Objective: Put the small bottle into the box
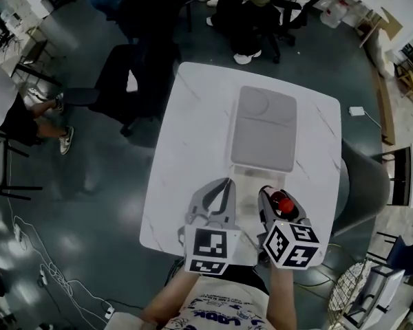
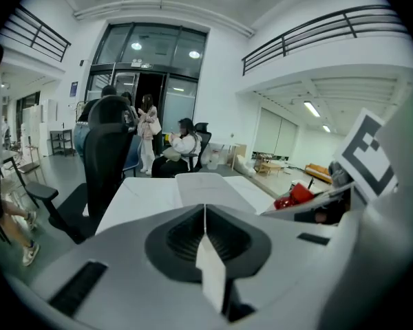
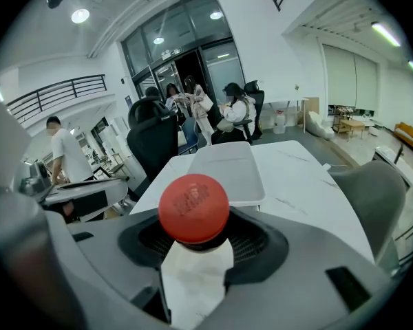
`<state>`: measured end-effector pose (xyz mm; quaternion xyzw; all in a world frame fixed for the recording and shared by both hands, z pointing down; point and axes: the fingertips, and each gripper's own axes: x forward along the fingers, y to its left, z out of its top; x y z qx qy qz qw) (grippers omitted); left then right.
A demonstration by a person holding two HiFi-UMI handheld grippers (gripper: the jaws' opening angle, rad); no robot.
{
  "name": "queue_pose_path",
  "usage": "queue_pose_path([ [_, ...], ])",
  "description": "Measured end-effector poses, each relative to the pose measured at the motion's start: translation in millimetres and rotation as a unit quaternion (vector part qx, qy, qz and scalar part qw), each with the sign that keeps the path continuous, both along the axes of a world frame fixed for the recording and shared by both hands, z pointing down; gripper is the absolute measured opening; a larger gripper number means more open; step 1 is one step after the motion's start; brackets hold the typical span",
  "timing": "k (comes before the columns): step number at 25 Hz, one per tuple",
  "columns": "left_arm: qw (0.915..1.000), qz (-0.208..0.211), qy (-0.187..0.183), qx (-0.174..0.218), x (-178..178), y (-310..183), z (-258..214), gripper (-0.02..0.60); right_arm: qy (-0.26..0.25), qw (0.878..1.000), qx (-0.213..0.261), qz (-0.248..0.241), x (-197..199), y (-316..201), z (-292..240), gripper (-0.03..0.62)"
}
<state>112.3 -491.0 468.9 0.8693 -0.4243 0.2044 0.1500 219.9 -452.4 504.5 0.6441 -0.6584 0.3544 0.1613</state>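
Pinching the small bottle (image 1: 283, 202) just below its red cap, the right tool (image 1: 275, 195) hangs over the near edge of the white counter (image 1: 186, 157). The bottle stands upright between its jaws (the cap pokes up above them, the pale body sits down in the gap). Close alongside, on that tool's left, the left tool (image 1: 224, 184) has its jaws pressed together with nothing between them, the tips meeting in a thin line.

Straight ahead of both tools, towards the middle of the counter, lies the grey box (image 1: 263, 129), flat and rectangular with rounded corners and well clear of the bottle. A paler, see-through patch sits between the box and the tool tips, but I cannot tell what it is.

Off to the right tool's right, a grey chair (image 1: 361, 184) stands at the counter's edge. Beyond the box, past the far side of the counter, a person (image 1: 244, 19) sits in a dark office chair. Another black chair (image 1: 134, 74) stands ahead of the left tool and to its left.
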Motion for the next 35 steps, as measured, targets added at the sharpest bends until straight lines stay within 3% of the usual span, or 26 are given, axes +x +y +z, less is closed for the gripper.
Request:
queue_pose_path([
  [26, 0.9967, -0.030, -0.025, -0.072, 9, -16, 64, 0.020, 0.018, 0.991, -0.114, -0.071, -4, -19, 90, 0.229],
  [35, 0.9951, -0.036, -0.029, -0.087, 6, -16, 77, 0.020, 0.053, 0.983, -0.152, -0.090, -9, -18, 103, 0.229],
])
